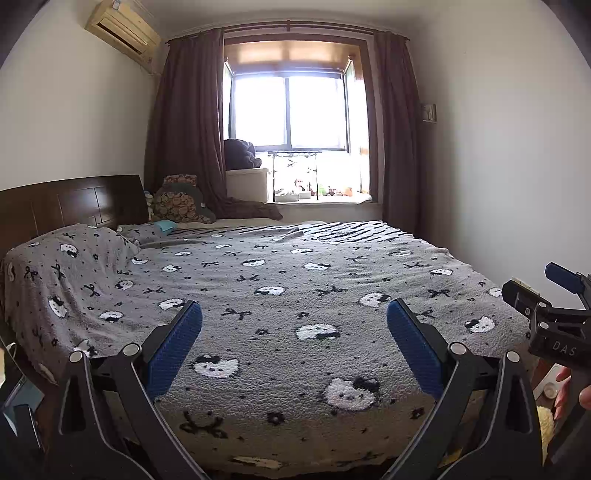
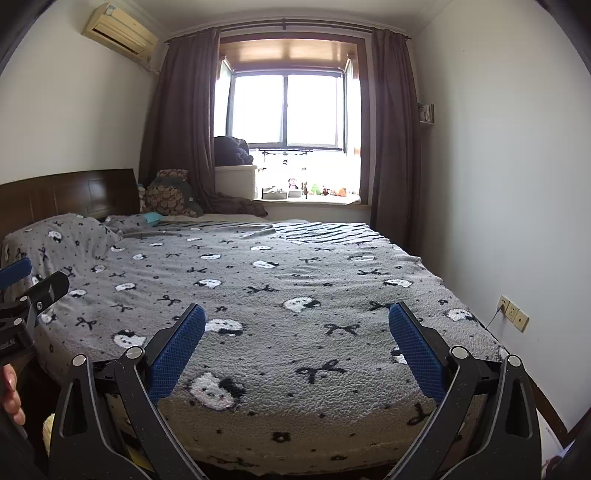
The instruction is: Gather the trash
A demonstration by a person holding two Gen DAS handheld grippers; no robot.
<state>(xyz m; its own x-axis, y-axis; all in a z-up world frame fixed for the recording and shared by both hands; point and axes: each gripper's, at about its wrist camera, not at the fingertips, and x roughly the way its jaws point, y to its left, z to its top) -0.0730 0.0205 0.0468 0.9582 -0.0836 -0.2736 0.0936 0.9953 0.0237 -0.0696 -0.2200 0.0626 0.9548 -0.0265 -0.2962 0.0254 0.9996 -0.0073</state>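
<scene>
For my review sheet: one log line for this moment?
left gripper open, empty | right gripper open, empty | both over bed | trash: none evident

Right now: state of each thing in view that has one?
left gripper: open, empty, above the bed
right gripper: open, empty, above the bed
curtains: drawn apart
blanket: spread flat across the bed
wall socket: cord plugged in
air conditioner: on or off, cannot tell
</scene>
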